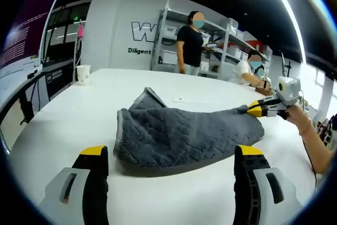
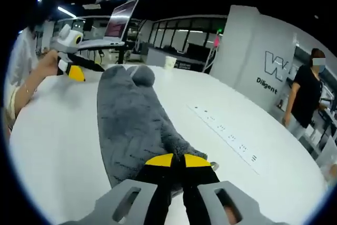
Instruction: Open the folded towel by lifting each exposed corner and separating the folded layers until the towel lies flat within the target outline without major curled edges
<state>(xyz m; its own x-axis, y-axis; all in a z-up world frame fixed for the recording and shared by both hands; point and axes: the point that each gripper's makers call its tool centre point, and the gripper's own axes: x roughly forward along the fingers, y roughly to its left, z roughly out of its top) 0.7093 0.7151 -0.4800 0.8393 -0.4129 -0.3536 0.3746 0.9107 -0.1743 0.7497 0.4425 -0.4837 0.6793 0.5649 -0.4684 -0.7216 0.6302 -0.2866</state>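
Right now the grey towel [image 1: 184,138] lies bunched and partly folded on the white table [image 1: 68,125], stretched lengthwise between the two grippers. Seen from the left gripper view, the left gripper [image 1: 171,164] hovers just short of the towel's near edge, its yellow-tipped jaws spread wide apart and holding nothing. Off to the right in that view the right gripper [image 1: 259,109] pinches the towel's far end, and a hand [image 1: 297,117] holds it.

From the right gripper view, the right gripper [image 2: 178,162] has its jaws pressed together on the towel's [image 2: 131,119] near end (cloth bulges around the yellow tips). The towel runs away up the table [image 2: 58,151] as a long rumpled strip, ending in two rounded humps. Near that far end sits the left gripper [image 2: 79,69], with a hand [image 2: 45,64] on it.

A paper cup [image 1: 83,74] stands well apart from the towel near the table's edge. Beyond the table a person in a black shirt [image 1: 189,43] stands by shelves [image 1: 221,46], and another person [image 1: 247,72] sits at the far side.
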